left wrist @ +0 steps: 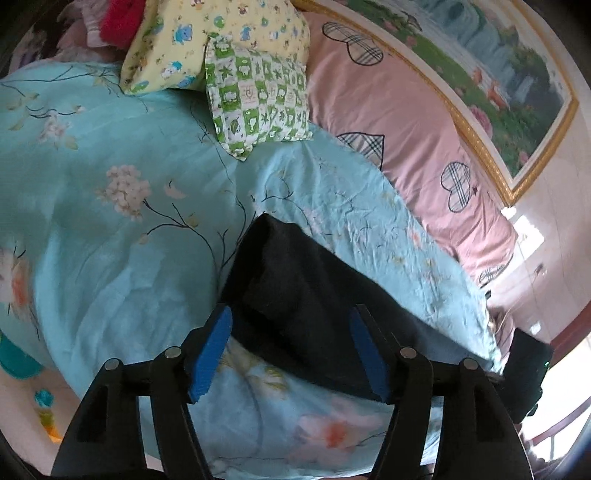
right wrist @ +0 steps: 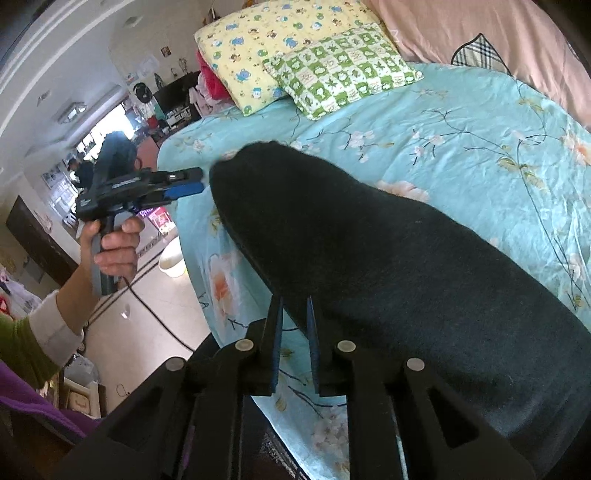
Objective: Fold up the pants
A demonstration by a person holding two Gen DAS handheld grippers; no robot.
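While the dark pants (right wrist: 369,251) lie on my floral bedspread (left wrist: 129,229), my left gripper (left wrist: 291,354) gapes wide — my right gripper (right wrist: 295,347) nearly closed, pinching nothing.

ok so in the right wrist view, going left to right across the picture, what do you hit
left hand holding the left gripper off the bed's edge → black pants lying on the blue floral bedsheet → pink heart-print quilt at the far right

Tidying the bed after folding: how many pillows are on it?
2: a yellow cartoon-print pillow at the head of the bed, and a green checked pillow lying partly on it. Others may be hidden.
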